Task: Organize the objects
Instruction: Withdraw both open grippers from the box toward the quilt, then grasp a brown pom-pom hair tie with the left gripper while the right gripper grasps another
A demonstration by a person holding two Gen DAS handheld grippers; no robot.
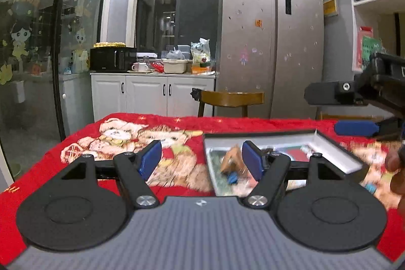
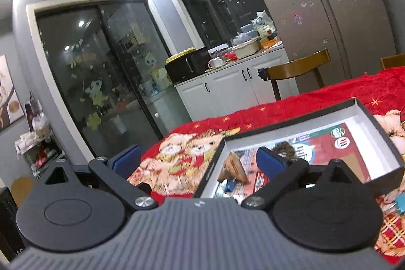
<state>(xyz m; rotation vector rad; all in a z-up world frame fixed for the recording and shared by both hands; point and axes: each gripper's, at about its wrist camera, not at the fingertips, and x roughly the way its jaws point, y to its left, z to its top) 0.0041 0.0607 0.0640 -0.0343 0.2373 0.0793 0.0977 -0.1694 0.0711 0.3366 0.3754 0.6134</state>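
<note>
A: Left wrist view: left gripper [image 1: 201,161] spread wide, holding nothing, above red printed tablecloth [image 1: 101,141]. Shallow black-rimmed white cardboard box [image 1: 336,158] ahead-right, small brown item [image 1: 231,161] inside, blurred.

B: Right wrist view: right gripper [image 2: 198,163] equally wide, empty, over box [image 2: 367,128] near corner. Best lowered squarely over brown item [image 2: 234,167], clear of the rim, closing gently.

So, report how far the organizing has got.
Done: a brown item and small blue piece lie in the open box.
In hand: nothing; left gripper and right gripper are open.
Left: a blue object on the blanket.
</note>
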